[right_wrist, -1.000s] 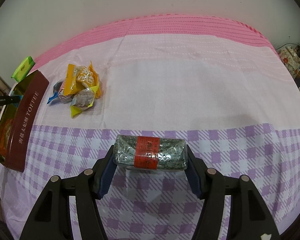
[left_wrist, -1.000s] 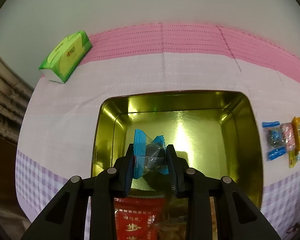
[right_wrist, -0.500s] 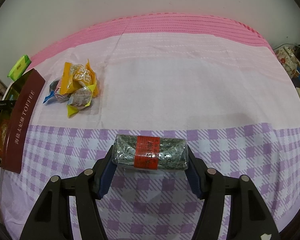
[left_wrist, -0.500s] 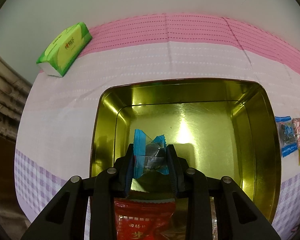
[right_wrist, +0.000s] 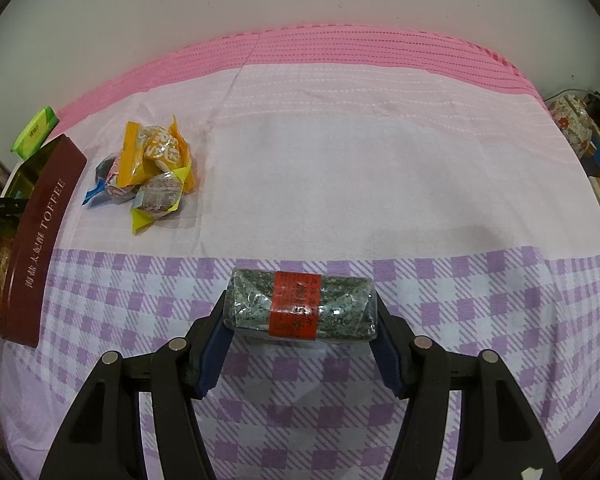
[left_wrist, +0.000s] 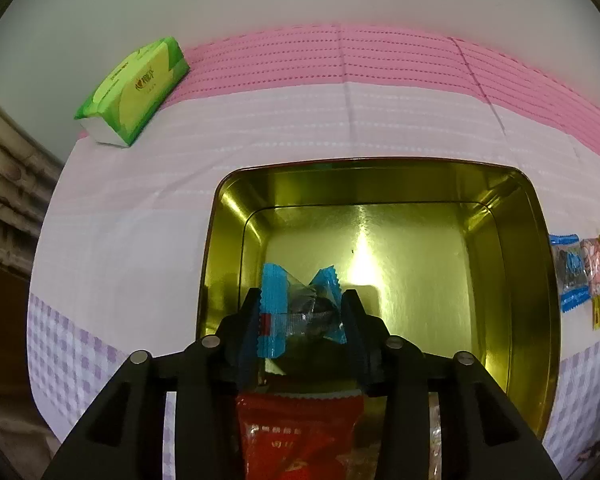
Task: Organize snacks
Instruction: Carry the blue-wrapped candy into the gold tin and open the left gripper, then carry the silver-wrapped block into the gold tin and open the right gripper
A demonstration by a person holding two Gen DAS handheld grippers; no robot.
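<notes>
Two hand-held grippers work over a counter [right_wrist: 340, 168] draped in a pink, white and lilac-checked cloth. The landmark is the gold tin [left_wrist: 536, 280], maroon outside and lettered TOFFEE, standing open at the counter's left end.

Above that tin's near left corner, the left hand-held gripper [left_wrist: 302, 312] points steeply down. Its jaws have just been opening, and the blue-wrapped candy [left_wrist: 296, 308] sits between them, its twisted ends poking out forward. Whether the pads press on it I cannot tell; the wrapper looks looser than a firm pinch would leave it. My reading is that the step in hand is dropping this candy into the tin, so the next move calls for spreading the jaws fully, letting it fall to the bare gold floor, then lifting clear of the rim.

Well to the right of the tin, the right hand-held gripper [right_wrist: 302, 312] is clamped endwise on a speckled green roll with a red band [right_wrist: 300, 306], held over the checked part of the cloth.

Just right of the tin lies a small heap of wrapped candies [right_wrist: 152, 172], yellow, orange, pink and blue, not yet sorted. Beyond the tin's far left corner rests a green tissue pack [left_wrist: 134, 90]. Inside the tin's near end, under the left jaws, a red packet [left_wrist: 296, 432] already lies; the candy may land on it.
</notes>
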